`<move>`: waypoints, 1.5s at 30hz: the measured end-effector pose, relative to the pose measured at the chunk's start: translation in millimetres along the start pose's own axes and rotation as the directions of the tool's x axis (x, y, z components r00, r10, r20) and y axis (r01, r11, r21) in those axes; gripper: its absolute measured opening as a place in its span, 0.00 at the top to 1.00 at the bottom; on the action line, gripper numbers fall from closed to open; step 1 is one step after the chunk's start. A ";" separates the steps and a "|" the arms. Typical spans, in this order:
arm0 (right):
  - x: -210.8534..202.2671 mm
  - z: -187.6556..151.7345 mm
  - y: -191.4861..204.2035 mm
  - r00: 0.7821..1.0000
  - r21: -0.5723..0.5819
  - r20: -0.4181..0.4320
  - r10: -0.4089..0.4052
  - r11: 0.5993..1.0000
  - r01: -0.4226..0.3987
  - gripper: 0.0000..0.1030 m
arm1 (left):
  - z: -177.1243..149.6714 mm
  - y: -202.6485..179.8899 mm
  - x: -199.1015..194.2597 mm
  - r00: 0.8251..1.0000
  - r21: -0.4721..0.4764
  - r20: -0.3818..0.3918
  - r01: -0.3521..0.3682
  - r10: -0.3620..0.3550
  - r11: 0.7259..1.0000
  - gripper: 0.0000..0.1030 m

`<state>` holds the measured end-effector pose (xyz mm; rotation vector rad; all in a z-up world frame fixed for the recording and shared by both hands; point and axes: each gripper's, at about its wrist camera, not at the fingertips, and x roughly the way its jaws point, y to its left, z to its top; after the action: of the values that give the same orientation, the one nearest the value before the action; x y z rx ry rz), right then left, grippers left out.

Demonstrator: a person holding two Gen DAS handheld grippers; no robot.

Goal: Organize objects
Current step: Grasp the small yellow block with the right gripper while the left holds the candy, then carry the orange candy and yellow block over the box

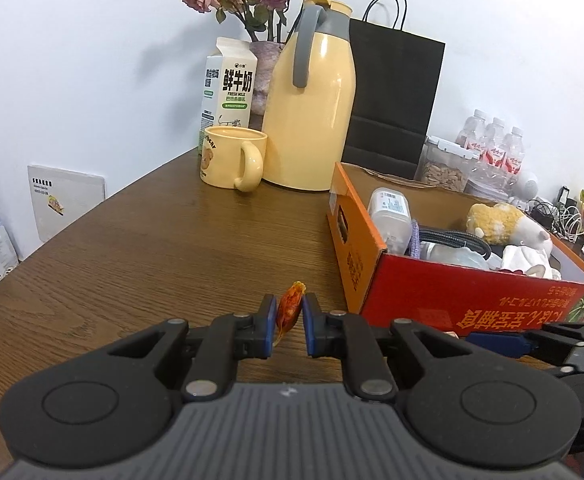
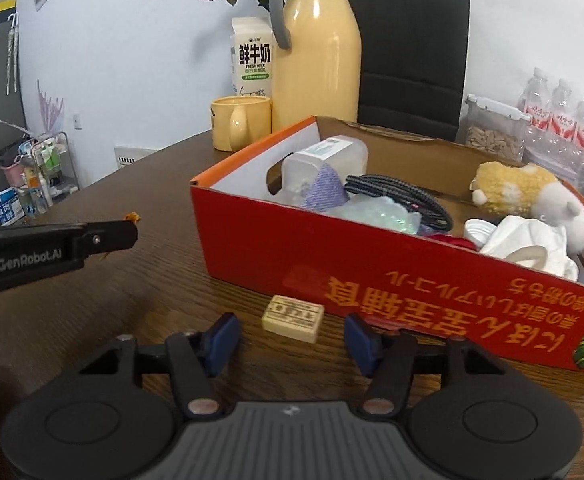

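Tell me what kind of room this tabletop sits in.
Probably a home or small office pantry corner: a yellow thermos jug, milk carton and mug stand on a wooden table against a white wall, with bottled water nearby.

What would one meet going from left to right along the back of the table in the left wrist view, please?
Milk carton → yellow mug → yellow thermos jug → black paper bag → clear snack container → water bottles.

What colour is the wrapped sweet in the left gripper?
Orange-red, with a twisted wrapper end; the sweet shows best in the left wrist view.
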<state>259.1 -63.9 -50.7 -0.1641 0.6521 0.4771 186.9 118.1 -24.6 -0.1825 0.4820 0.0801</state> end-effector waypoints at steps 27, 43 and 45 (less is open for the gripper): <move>-56.0 -2.5 -16.4 0.977 0.050 0.205 0.056 0.996 -0.067 0.70 | 13.5 -20.8 -16.2 0.998 0.030 0.061 -0.026 0.024 0.999 0.86; -67.5 32.6 -98.7 0.948 0.101 0.298 -0.110 0.991 0.084 0.70 | 67.1 -118.7 -4.3 0.979 0.149 0.175 0.075 -0.101 0.986 0.86; -64.9 37.8 -108.8 0.942 0.106 0.306 -0.136 0.989 0.108 0.70 | 70.5 -127.7 3.5 0.979 0.148 0.174 0.080 -0.106 0.986 0.86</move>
<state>286.5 -172.9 19.0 -0.0428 0.3478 0.3442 237.2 6.6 55.0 -0.0586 0.2951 -0.0291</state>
